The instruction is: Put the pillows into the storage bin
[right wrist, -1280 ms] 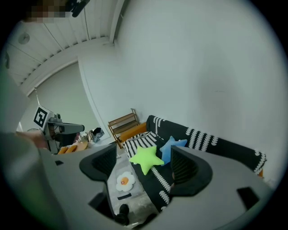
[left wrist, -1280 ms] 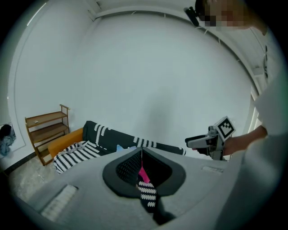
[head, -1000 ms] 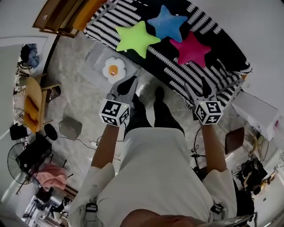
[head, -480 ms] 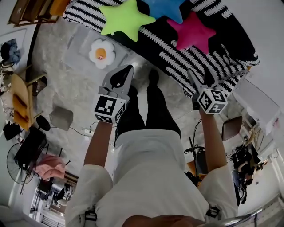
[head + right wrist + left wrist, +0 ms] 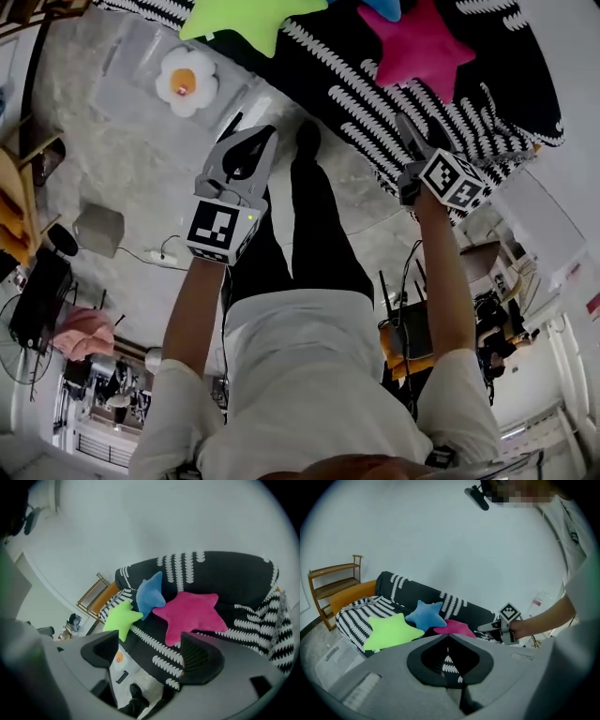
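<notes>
Three star pillows lie on the black-and-white sofa (image 5: pixel 506 84): green (image 5: pixel 246 17), blue (image 5: pixel 386 7) and pink (image 5: pixel 419 49). A white flower pillow (image 5: pixel 186 80) rests in the clear storage bin (image 5: pixel 131 66) on the floor in front of the sofa. My left gripper (image 5: pixel 270 133) hangs over the floor short of the sofa, its jaws shut and empty. My right gripper (image 5: pixel 412 131) is over the sofa's front edge, below the pink star (image 5: pixel 190 613). Its jaws are opening and hold nothing. The right gripper view also shows the green star (image 5: pixel 121 618) and blue star (image 5: pixel 150 595).
The person's legs (image 5: pixel 309 216) stand between the two grippers. A grey box (image 5: pixel 97 230) and a power strip (image 5: pixel 164 255) lie on the floor at the left. A wooden shelf (image 5: pixel 333 581) stands beside the sofa's left end. Cluttered furniture fills the right side (image 5: pixel 487 319).
The head view has tipped down, so the sofa, pillows and bin have slid toward the top edge. Both grippers now reach farther out from the body; the left stays shut.
</notes>
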Available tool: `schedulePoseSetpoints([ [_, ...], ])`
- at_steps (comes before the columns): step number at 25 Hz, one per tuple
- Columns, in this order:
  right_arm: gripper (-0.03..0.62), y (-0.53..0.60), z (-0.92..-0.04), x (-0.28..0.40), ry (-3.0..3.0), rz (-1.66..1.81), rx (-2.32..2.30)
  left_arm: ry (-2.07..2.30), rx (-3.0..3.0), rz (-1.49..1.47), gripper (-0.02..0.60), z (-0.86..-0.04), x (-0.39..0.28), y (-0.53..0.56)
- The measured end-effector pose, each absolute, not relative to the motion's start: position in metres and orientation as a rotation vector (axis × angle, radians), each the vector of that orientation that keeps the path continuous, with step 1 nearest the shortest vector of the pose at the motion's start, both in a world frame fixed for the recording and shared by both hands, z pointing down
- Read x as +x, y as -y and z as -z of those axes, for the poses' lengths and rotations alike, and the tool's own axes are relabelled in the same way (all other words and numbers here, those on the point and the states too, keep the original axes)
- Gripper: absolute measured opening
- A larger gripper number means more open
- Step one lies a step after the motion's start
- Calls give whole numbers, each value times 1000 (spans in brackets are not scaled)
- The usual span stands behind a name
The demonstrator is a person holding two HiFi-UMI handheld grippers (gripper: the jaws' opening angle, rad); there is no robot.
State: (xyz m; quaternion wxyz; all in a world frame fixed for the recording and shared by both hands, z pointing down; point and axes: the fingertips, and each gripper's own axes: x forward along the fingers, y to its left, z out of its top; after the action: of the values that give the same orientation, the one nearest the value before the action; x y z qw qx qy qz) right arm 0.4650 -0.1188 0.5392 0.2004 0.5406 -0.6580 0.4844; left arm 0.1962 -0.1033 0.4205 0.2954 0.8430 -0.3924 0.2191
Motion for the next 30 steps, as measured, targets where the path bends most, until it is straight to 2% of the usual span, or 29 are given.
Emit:
schedulePoseSetpoints([
  [13,431,150,-698,484,1616,-1511,1558,1057,2153,-571,17,-540,217,83],
  [24,480,186,-788,506,1453,-1740,1743,1090,2053,-579,17,-615,207,67],
  [30,464,194,-818,491,1399,-1800,1622,1107,2032,-572,17,-626,206,62],
])
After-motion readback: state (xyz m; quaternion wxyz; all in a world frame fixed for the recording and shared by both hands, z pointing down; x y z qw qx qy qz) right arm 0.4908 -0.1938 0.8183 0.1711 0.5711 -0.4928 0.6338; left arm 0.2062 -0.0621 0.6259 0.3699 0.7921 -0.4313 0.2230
